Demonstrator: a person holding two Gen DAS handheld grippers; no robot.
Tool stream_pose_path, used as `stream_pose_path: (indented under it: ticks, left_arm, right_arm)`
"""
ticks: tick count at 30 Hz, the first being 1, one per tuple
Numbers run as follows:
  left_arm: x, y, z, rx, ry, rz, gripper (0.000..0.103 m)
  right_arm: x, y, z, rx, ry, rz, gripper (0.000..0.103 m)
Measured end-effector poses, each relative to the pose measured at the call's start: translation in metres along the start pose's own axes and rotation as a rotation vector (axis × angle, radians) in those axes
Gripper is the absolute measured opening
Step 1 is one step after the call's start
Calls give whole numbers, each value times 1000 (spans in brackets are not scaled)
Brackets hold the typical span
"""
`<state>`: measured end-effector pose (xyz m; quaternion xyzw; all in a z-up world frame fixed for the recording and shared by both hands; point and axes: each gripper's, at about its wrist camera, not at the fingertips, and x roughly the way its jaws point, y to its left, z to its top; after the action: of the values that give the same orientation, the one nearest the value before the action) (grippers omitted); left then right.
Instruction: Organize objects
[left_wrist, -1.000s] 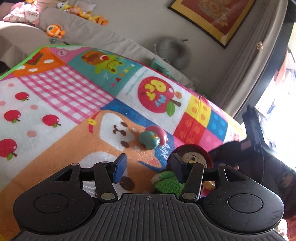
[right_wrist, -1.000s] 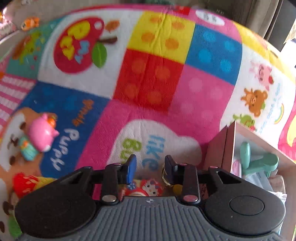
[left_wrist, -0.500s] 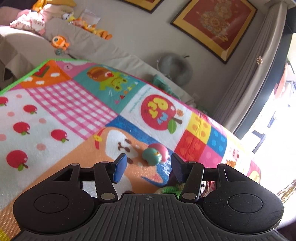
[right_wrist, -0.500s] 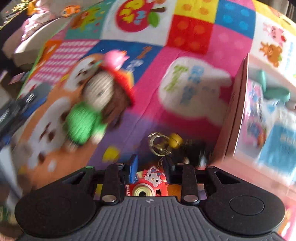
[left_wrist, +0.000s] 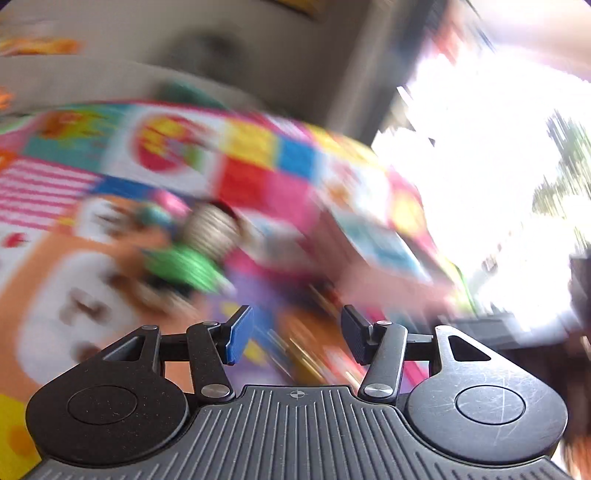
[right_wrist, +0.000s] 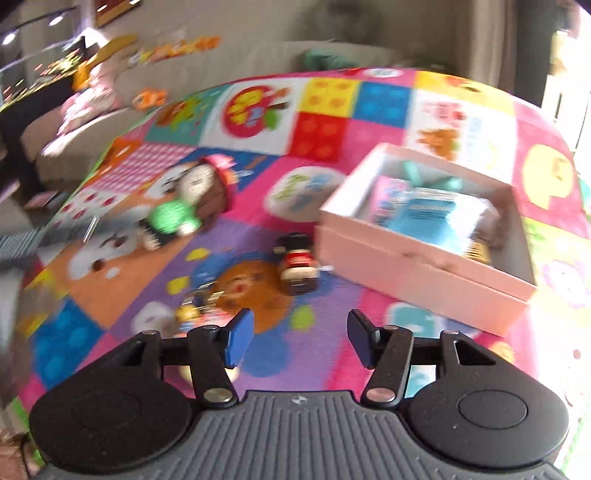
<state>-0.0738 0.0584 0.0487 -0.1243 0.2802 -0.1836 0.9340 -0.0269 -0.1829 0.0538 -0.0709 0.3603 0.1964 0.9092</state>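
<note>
Both views are motion-blurred. In the right wrist view my right gripper (right_wrist: 299, 338) is open and empty above the colourful play mat (right_wrist: 369, 103). A pink box (right_wrist: 421, 266) with blue packets and a teal item inside lies to the right. A small red-and-black figure (right_wrist: 297, 264) lies beside the box's near-left wall. A keychain trinket (right_wrist: 195, 306) lies near the left fingertip. A crocheted doll (right_wrist: 192, 199) with green body lies further left. In the left wrist view my left gripper (left_wrist: 297, 338) is open and empty; the doll (left_wrist: 199, 251) and box (left_wrist: 373, 251) are smeared ahead.
A pink toy (right_wrist: 218, 162) sits just behind the doll's head. A beige sofa (right_wrist: 92, 110) with plush toys runs along the mat's far left. A grey cushion (left_wrist: 207, 48) lies against the wall. A bright window (left_wrist: 498, 166) is at the right.
My right gripper opened, let go of the keychain and pulled up and back from the mat. My left gripper swung quickly right toward the box; its view went blurred.
</note>
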Motion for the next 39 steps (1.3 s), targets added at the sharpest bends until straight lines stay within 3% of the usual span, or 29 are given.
stream_pose_path:
  ticks: [2,5,14,17,20,31,34,39]
  left_arm:
    - [8,-25,-8,52,91,12,57]
    - [20,-36,-13,15,167,8,57]
    - [70,-57,-13,3,248,131,57]
    - [86,-67,-12,62,256,160,56]
    - [98,-72,-9,104,243,184,56]
    - [122,-63,11,6,217,216,57]
    - [127,-58,14,-24,211,230,59]
    - [127,-56,14,37,212,246,58]
  right_arm:
    - [1,-13,-4,35,-37,-55,62]
    - [4,-27,-17,73,-85,-104,64]
    - [-8,-56,-65,138,-120,-120,82]
    - [-13,-62,-74,170,-139,-112,83]
    - [-17,-62,-74,182,-174,-109,91]
    - [-9,-64,-74,222,-136,-127,92]
    - [-8,-65,-75,234,-132,-140,97]
    - [-8,-66,-76,242,-132,-143,99]
